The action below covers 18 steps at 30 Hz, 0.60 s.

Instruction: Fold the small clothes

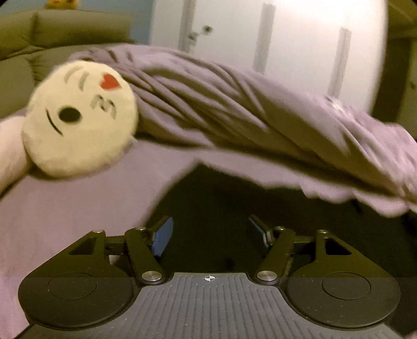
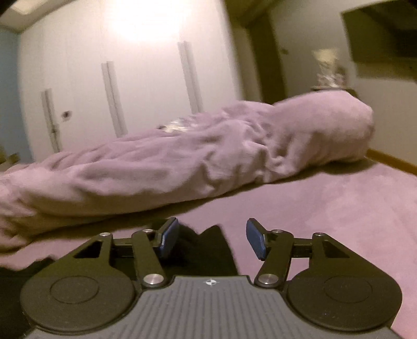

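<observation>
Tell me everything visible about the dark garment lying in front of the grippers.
The dark, near-black cloth garment lies spread on the lilac bed sheet, its edge blurred. In the left wrist view it fills the area ahead of the open left gripper; in the right wrist view a pointed corner sits between the open right gripper's blue pads, neither pressing it. No details are discernible.

Dim, warm indoor light, glare on the white wardrobe [image 2: 146, 20], motion blur, fisheye bending at the edges.
</observation>
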{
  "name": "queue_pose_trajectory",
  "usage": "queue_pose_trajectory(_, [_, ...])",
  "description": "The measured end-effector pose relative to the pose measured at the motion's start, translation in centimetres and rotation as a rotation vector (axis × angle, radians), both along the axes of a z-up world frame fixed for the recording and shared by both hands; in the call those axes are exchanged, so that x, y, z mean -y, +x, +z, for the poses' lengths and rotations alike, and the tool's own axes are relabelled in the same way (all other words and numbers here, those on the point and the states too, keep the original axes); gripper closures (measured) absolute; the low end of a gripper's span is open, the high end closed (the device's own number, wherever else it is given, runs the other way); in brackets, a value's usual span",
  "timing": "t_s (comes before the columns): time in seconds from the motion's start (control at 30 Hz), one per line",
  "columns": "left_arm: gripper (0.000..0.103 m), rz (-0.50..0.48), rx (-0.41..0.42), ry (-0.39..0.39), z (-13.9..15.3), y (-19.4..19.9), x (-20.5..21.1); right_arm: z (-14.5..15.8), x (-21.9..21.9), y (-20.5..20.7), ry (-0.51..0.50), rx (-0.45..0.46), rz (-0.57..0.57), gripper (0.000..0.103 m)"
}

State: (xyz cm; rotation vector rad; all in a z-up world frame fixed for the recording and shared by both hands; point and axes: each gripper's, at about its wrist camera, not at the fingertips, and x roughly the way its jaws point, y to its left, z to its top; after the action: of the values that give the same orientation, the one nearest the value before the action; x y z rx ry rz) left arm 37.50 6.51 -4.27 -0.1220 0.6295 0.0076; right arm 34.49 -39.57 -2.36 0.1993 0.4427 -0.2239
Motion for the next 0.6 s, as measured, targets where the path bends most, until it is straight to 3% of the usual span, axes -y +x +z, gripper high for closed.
queue_pose_trajectory(0.07, [0.033,-0.056,-0.044,0.009,-1.3,-1.4,1.4,-1.3,-2.3,-0.7,-0.039,-0.059,0.140,0.064])
queue_pose_trajectory(0.1, [0.033,-0.090,-0.064,0.026,-1.8,-1.7,2.3,-2.1,-3.3,-0.6,-0.063,-0.095,0.188,0.073])
queue_pose_trajectory(0.17, [0.033,-0.122,-0.063,0.090,-2.6,-1.9,4.3,-3.8,-5.2,0.2,-0.111,-0.167,0.260,0.079])
queue_pose_trajectory(0.3, [0.033,-0.155,-0.055,0.110,-2.6,-0.4,7.0,-6.1,-7.1,2.7,-0.257,-0.195,0.247,0.078])
queue_pose_trajectory(0.47, [0.030,-0.155,-0.050,0.155,-3.7,3.0,8.7,-7.5,-6.5,5.6,-0.264,-0.209,0.148,0.077])
queue_pose_trajectory(0.6, [0.024,-0.102,-0.069,0.165,-4.8,5.0,8.3,-7.7,-4.6,6.3,-0.174,-0.206,0.106,0.071])
